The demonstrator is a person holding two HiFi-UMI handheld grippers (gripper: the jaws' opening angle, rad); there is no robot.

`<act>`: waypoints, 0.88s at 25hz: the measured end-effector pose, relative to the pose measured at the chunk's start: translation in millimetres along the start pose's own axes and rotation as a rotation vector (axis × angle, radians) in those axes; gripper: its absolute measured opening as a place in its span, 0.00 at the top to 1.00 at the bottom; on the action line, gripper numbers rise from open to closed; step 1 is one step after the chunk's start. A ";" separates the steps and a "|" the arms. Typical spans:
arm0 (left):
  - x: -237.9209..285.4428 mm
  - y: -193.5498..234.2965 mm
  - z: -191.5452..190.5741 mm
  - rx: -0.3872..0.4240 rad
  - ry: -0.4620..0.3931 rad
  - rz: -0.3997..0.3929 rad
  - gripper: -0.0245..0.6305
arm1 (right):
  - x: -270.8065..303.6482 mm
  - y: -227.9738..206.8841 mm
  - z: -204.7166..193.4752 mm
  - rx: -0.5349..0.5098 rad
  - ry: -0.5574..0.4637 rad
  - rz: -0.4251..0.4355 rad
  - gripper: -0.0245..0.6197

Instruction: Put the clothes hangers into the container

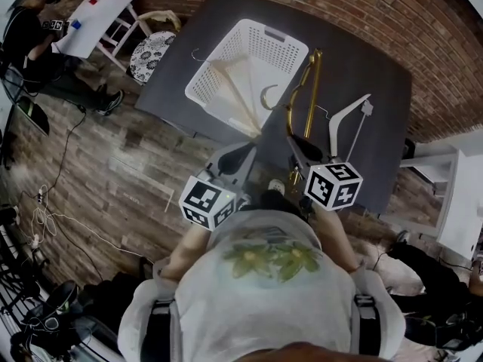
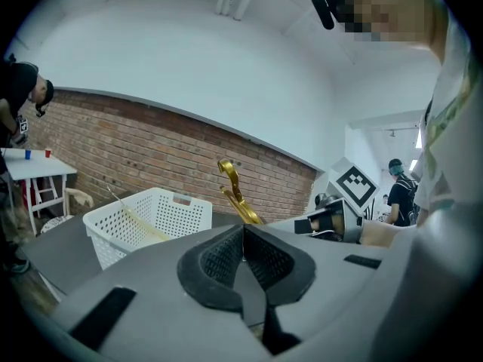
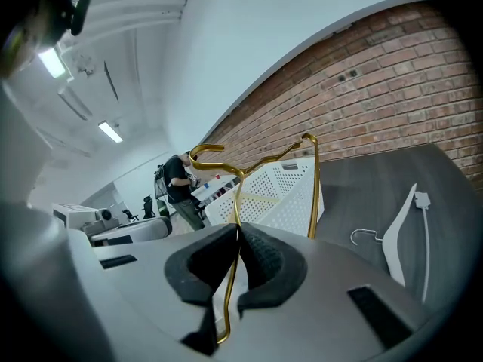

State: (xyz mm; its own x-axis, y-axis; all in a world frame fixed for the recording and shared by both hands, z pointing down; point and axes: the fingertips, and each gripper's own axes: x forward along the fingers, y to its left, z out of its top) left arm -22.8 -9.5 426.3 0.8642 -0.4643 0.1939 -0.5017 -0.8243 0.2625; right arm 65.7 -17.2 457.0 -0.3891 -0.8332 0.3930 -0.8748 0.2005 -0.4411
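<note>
**Right tongs hold the gold hanger beside the basket**

Right tongs [image 3: 238, 236] are closed almost fully on the thin wire of a gold hanger [image 1: 313, 81]. The wire passes between the two black pads and comes out below them. This hanger is lifted off the table [image 1: 362, 66] and stands at the right side of the white basket [image 1: 283, 59]. In the head view its hook shows over the basket's near right corner.

Left tongs [image 2: 243, 232] are closed too. The pads meet at the tip and nothing is between them. They are in front of the basket's near side and do not touch it.

Inside the basket one pale, wood-coloured hanger [image 1: 238, 89] is lying, with its metal hook rising over the far left rim.

A white hanger [image 1: 347, 123] lies flat on the table to the right of the basket, farther from it than the gold hanger. The basket itself stands on the left part of the table, near the brick wall [image 1: 377, 21].
</note>
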 end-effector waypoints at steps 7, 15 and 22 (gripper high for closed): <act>-24.2 4.1 -1.2 0.002 -0.016 0.012 0.92 | 1.6 38.0 -6.9 -0.041 0.027 0.063 0.90; -52.8 0.1 -11.1 0.000 -0.028 0.032 0.92 | 1.0 76.0 -16.1 -0.002 0.046 0.170 0.90; -62.6 7.8 -15.7 -0.010 -0.031 0.071 0.92 | 6.5 92.0 -17.0 0.026 0.074 0.242 0.90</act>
State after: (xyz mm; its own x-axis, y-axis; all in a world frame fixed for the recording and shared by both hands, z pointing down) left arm -81.4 18.2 431.1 0.8272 -0.5314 0.1826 -0.5619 -0.7856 0.2591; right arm -22.2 4.6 432.8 -0.6069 -0.7227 0.3308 -0.7464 0.3751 -0.5498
